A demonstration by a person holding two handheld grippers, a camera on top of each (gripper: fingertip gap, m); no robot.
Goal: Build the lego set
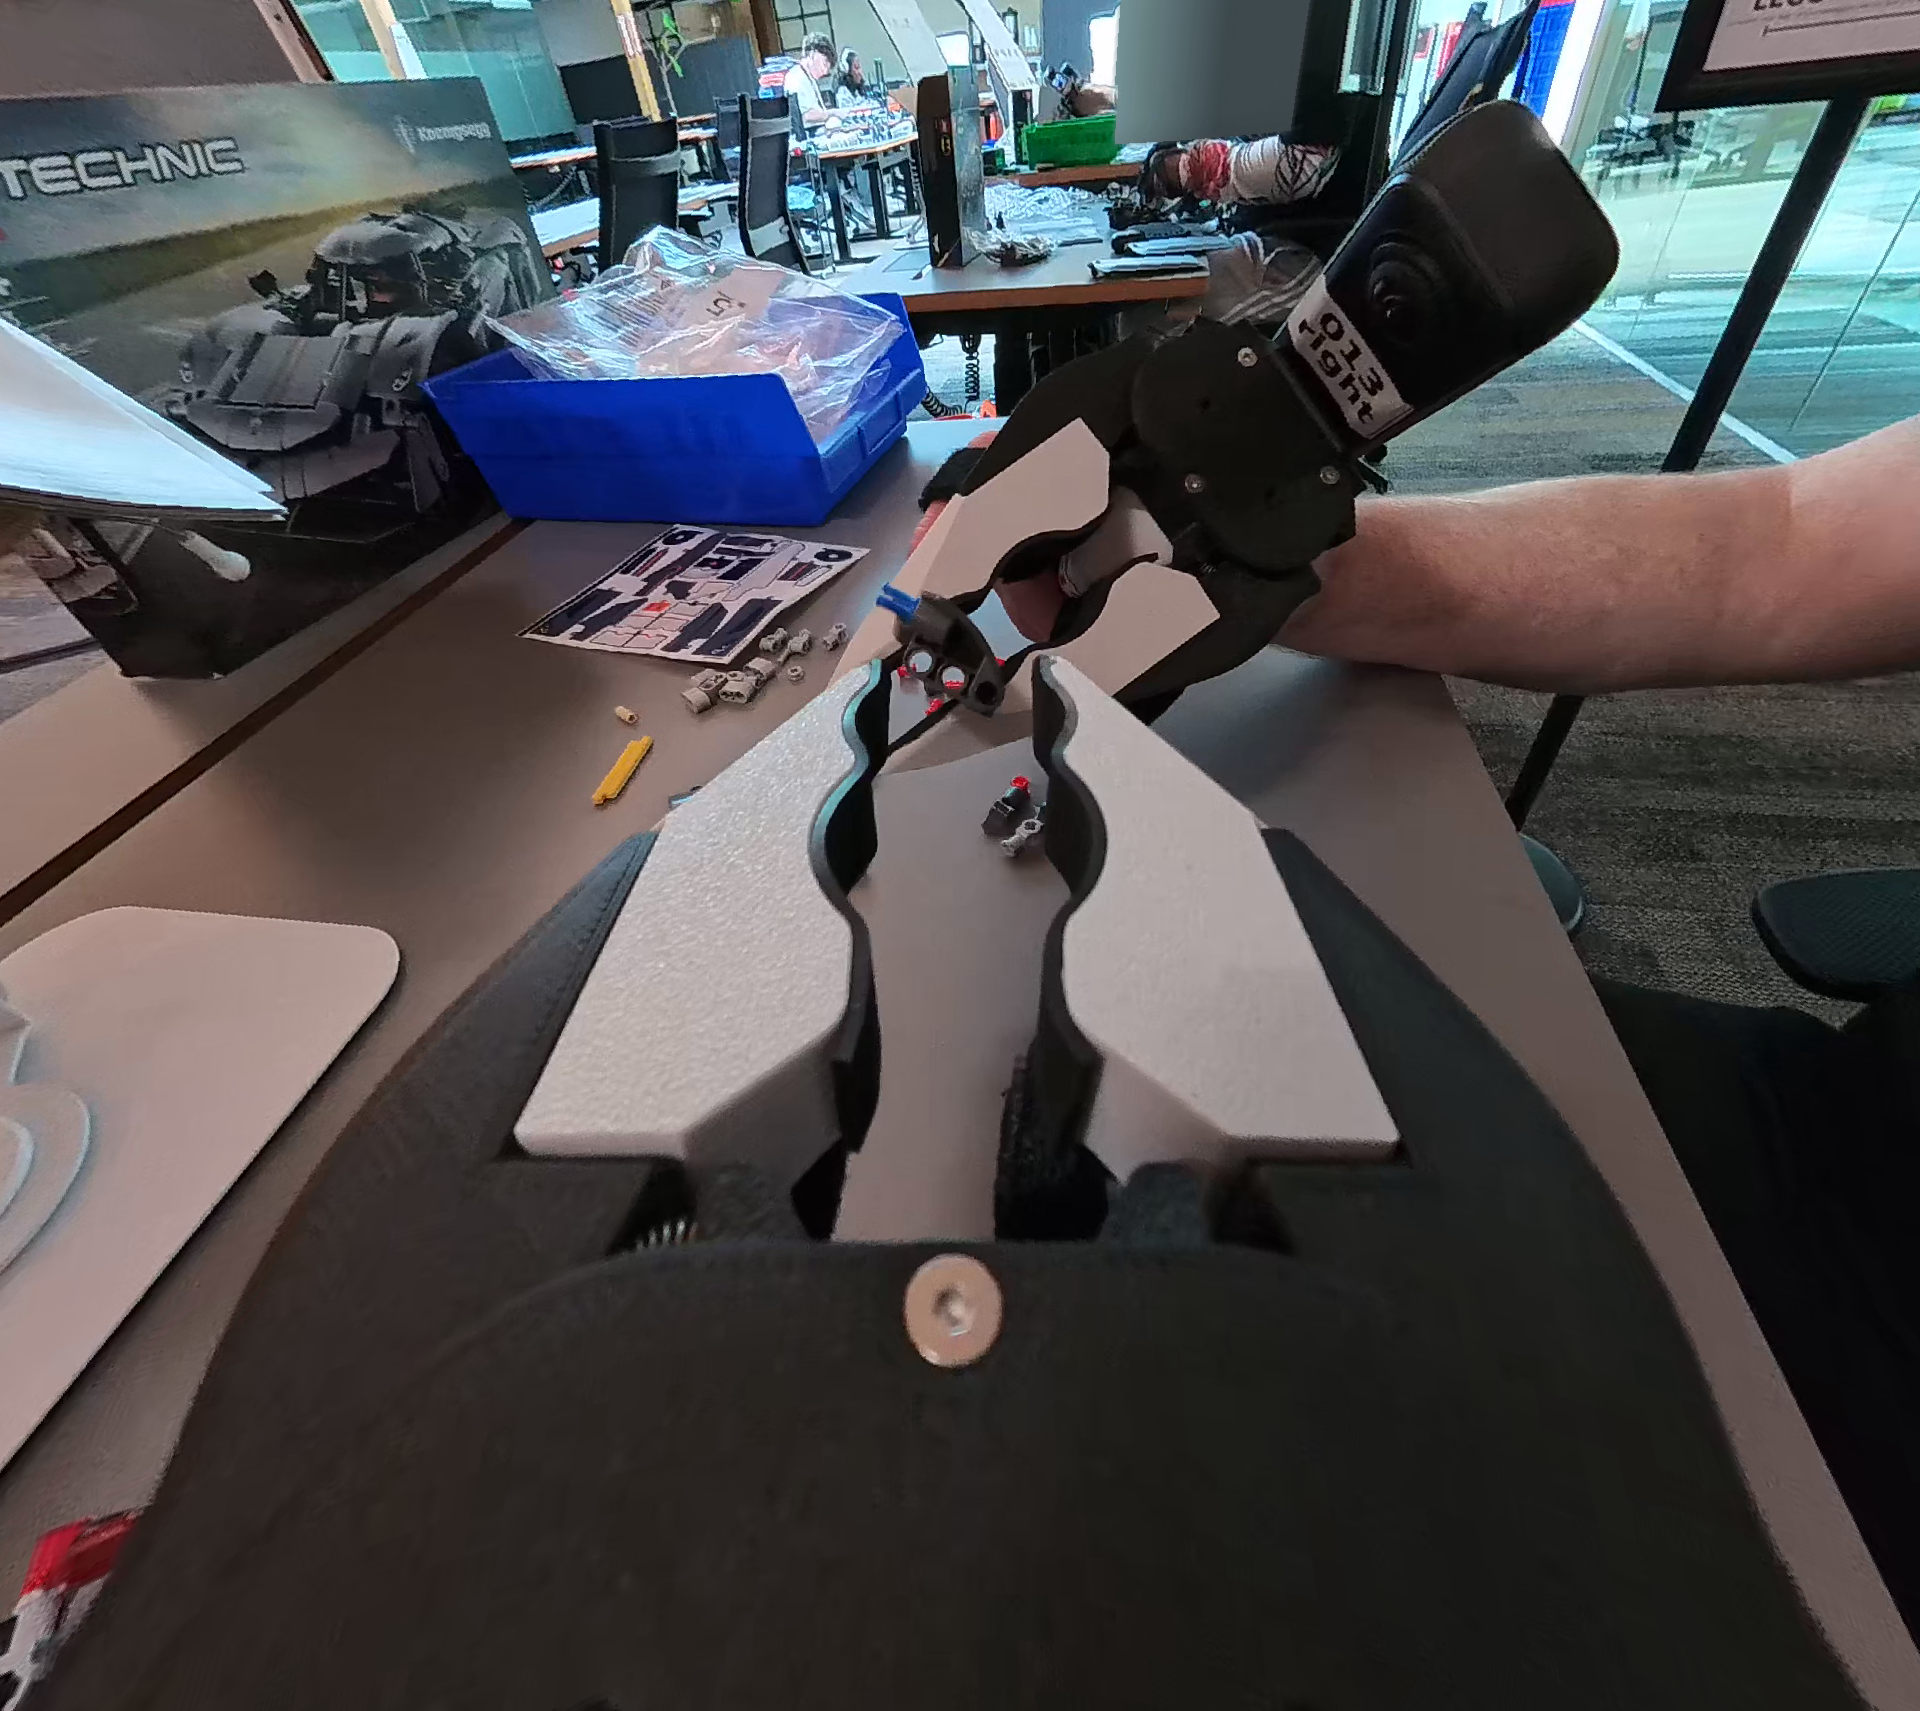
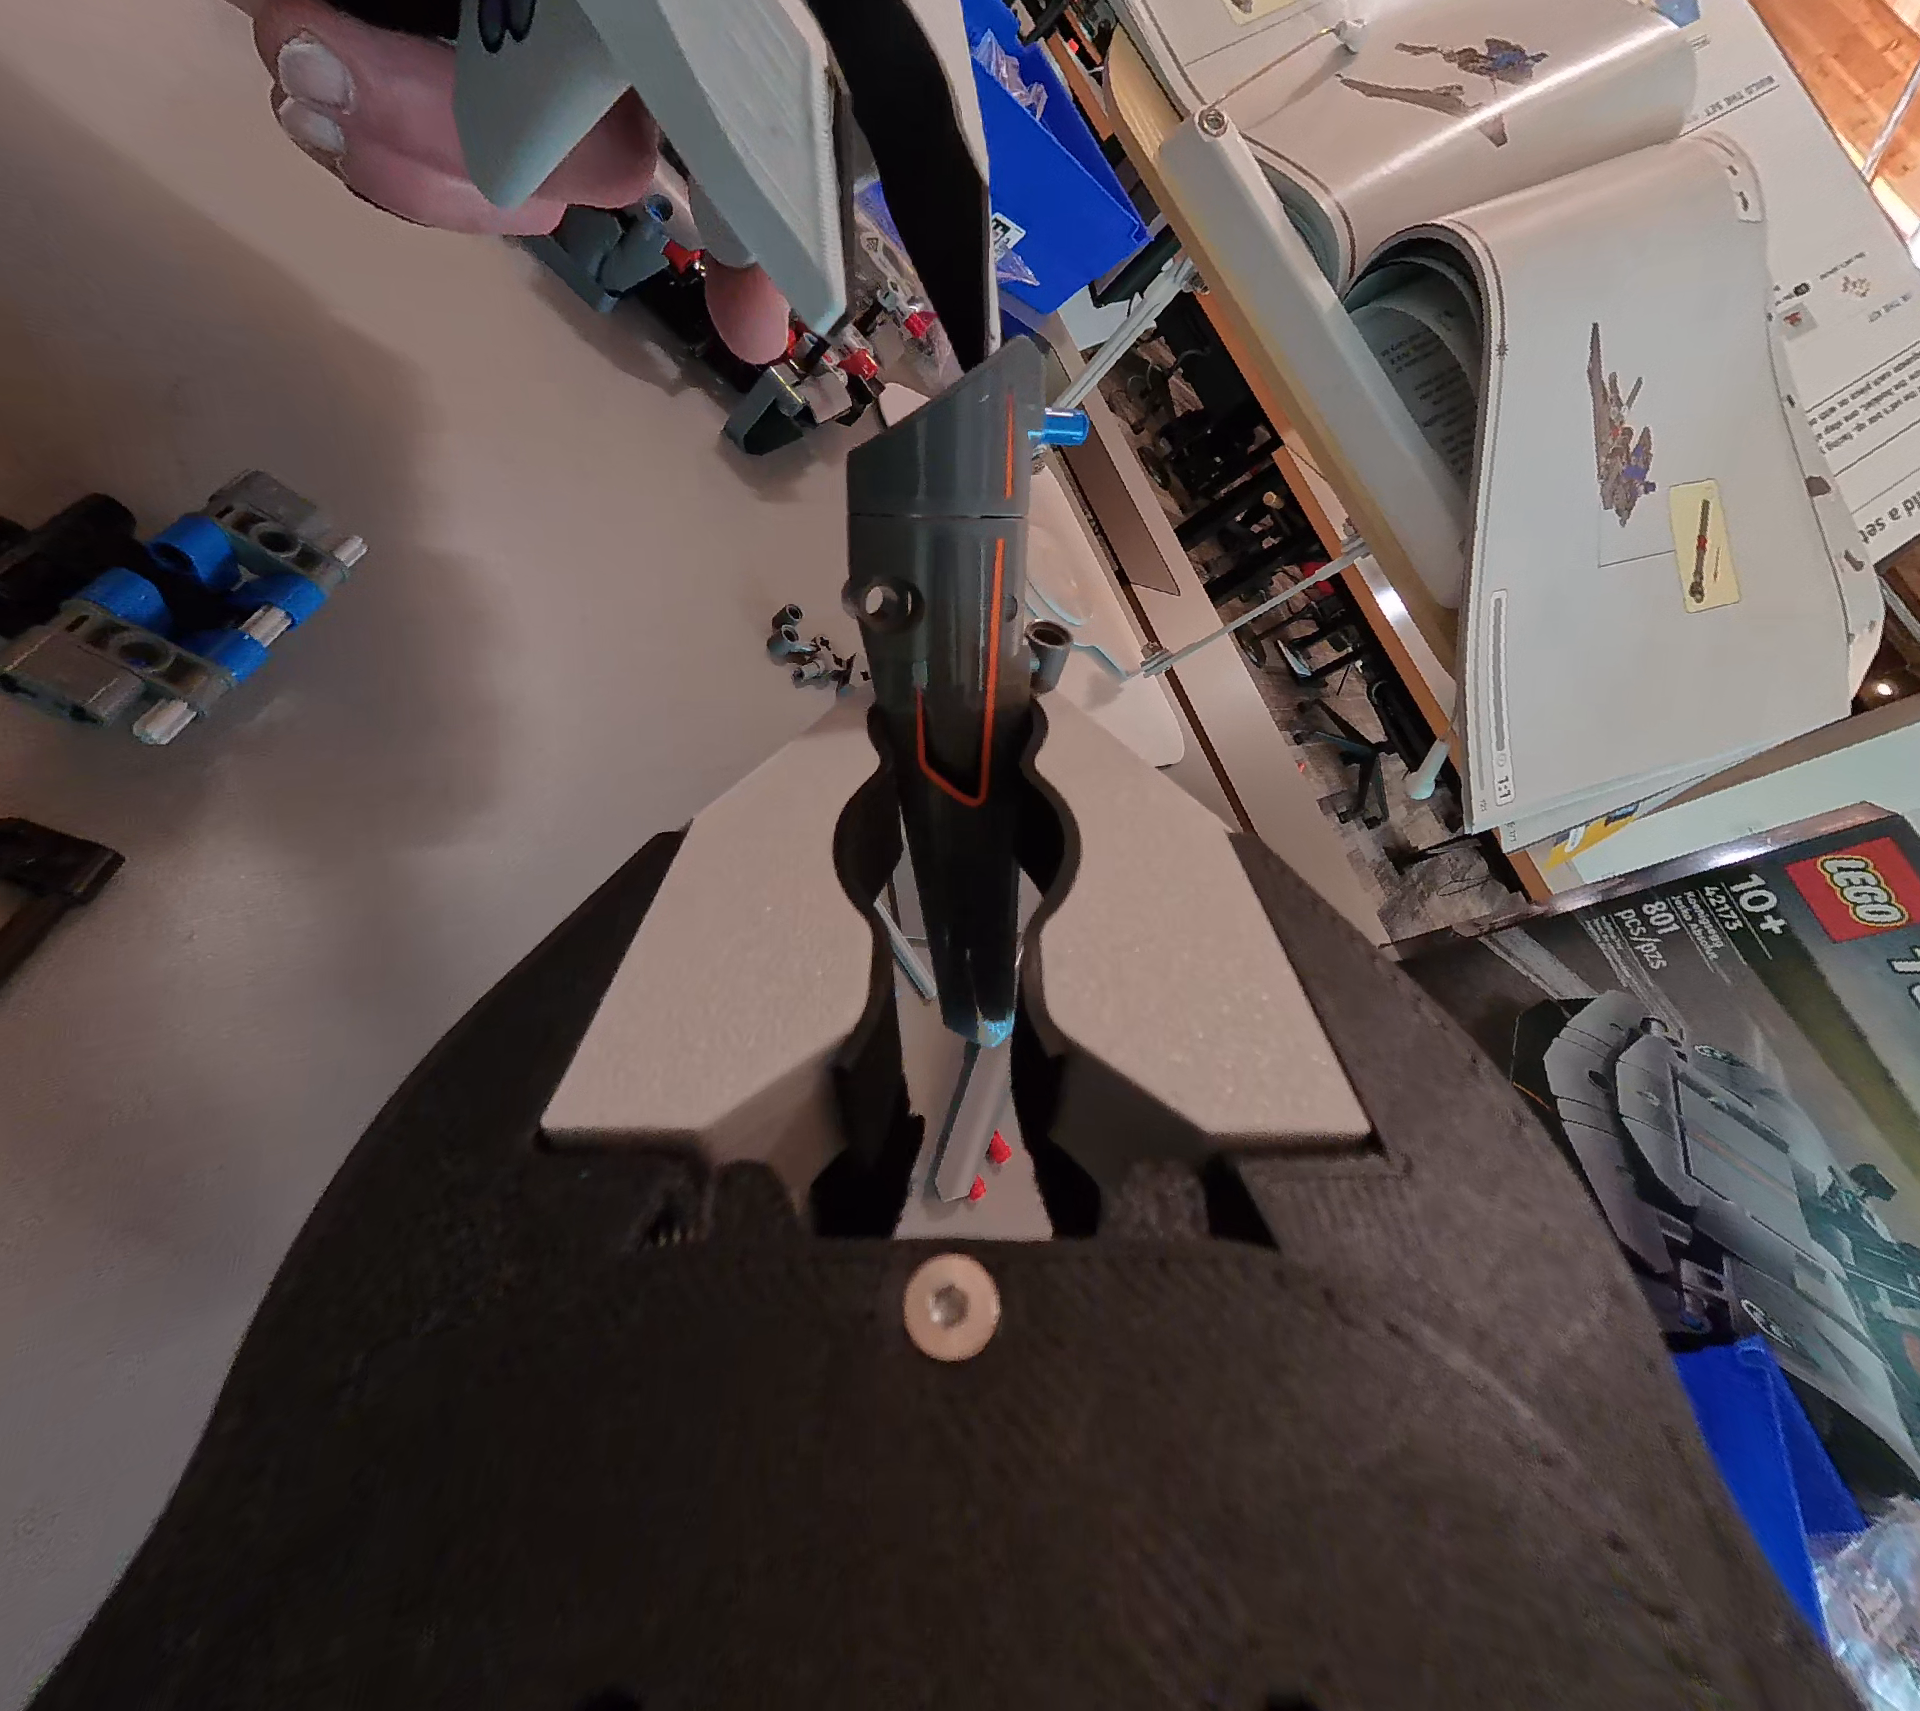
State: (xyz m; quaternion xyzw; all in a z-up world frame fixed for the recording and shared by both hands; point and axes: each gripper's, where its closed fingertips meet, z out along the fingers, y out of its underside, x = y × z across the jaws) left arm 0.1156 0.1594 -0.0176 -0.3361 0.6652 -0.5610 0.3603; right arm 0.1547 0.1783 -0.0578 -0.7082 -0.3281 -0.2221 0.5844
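While gaping left claw [image 1: 961, 685] and panel-clamping right claw [image 2: 951, 726] hang over it, grey desk [image 1: 416, 788] amid open-plan office.

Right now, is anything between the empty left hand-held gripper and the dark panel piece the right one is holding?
Nothing visible: the left hand-held gripper, open, faces the dark panel piece directly, with only bare table beneath.

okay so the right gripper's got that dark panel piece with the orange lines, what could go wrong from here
1. The right gripper pinches only the narrow end of the dark panel assembly, so the long free end could twist or slip under pressure.
2. Its blue pin sticks out exposed and might get knocked loose.
3. The open left gripper sits very close above small loose pieces and could scatter them.
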